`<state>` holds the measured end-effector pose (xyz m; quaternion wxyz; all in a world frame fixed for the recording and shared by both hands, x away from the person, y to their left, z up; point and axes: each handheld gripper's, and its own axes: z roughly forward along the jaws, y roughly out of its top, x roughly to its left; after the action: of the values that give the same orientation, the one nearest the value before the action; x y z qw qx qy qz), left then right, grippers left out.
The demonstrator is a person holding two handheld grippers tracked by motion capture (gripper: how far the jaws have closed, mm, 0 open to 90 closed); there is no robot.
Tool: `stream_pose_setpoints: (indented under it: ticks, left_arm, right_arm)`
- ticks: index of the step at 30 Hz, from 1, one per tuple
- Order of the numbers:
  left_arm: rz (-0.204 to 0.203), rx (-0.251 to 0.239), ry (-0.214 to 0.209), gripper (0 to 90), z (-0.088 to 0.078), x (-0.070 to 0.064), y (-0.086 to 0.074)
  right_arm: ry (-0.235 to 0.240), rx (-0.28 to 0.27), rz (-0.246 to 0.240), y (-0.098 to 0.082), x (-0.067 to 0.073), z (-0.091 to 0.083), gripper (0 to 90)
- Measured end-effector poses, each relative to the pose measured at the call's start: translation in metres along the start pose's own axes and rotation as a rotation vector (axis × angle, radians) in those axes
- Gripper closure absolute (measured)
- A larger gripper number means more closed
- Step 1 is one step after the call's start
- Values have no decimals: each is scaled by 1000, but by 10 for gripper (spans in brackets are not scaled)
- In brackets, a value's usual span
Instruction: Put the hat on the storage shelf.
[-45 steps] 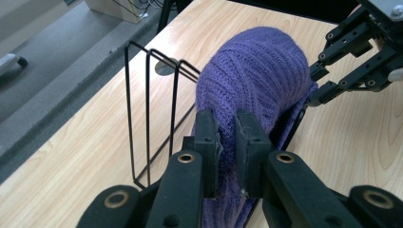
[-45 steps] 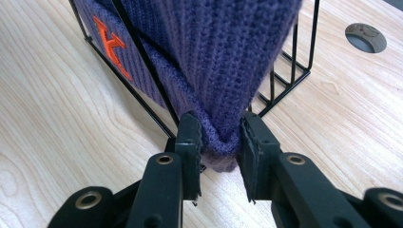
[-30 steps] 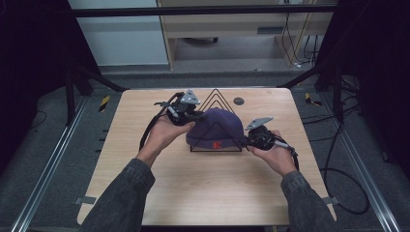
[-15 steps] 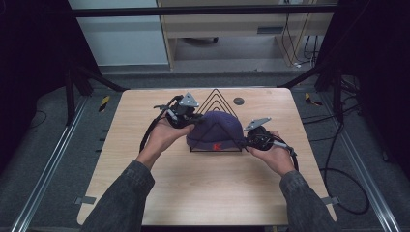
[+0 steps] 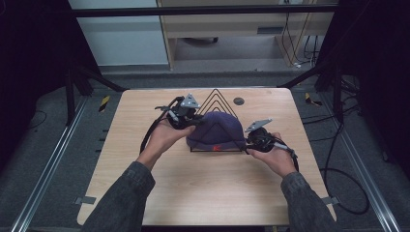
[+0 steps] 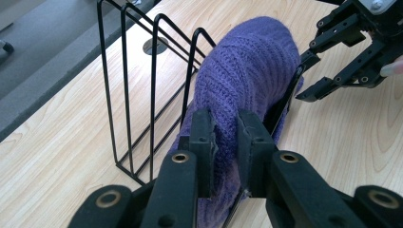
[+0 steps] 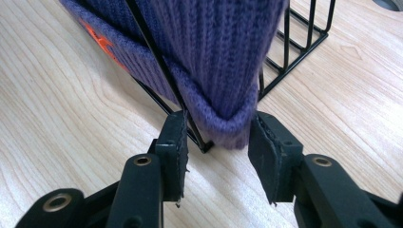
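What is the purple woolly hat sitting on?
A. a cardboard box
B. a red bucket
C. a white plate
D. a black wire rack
D: the purple knit hat is pulled over the triangle-shaped loops of a black wire rack that stands on the wooden table.

right gripper [image 7: 216, 137] jaws now parted off beanie [image 7: 223, 57]
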<state>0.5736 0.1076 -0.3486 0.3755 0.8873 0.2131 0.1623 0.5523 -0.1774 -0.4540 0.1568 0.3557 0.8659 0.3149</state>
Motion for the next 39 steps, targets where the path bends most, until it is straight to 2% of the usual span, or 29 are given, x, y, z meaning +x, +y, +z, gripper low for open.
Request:
stream_pose_setpoints:
  ticks: [8, 10, 12, 14, 17, 19, 21, 23, 26, 27, 31, 37, 39]
  left_arm:
    - [-16, -17, 6, 717, -1, -1, -1]
    - [-38, -35, 25, 674, -2, -2, -2]
    - [-52, -51, 42, 653, -5, -2, -4]
    - [-66, -63, 45, 643, -8, -2, -5]
    - [-64, -73, 45, 632, -13, -2, -4]
    - [-47, -72, 54, 610, -19, -5, -3]
    - [-40, -80, 65, 571, -25, -7, -2]
    - [-50, -90, 71, 512, -29, -10, -3]
    - [-39, -77, 69, 431, -32, -16, -4]
    - [-35, -73, 71, 398, -32, -18, -4]
    - [-54, -67, 66, 276, -34, -24, -4]
    - [-44, -50, 54, 187, -37, -30, -2]
    - [-48, -56, 54, 172, -38, -31, -1]
  right_arm:
    - [1, -10, -1, 0, 1, -5, 536]
    - [0, -14, 6, 0, 1, -7, 519]
    - [14, -25, 34, 1, 2, -11, 504]
    - [13, -41, 36, 3, 4, -14, 485]
    - [6, -56, 23, 5, 7, -19, 447]
    - [8, -67, 24, 6, 8, -22, 425]
    - [-2, -73, 21, 6, 10, -25, 399]
    - [-14, -79, 24, 7, 13, -30, 366]
    - [-27, -95, 17, 9, 17, -36, 318]
    - [-36, -104, 22, 11, 18, -38, 271]
    - [-53, -116, 33, 14, 19, -45, 194]
    - [-69, -133, 53, 18, 20, -54, 147]
    - [-72, -142, 43, 18, 21, -55, 146]
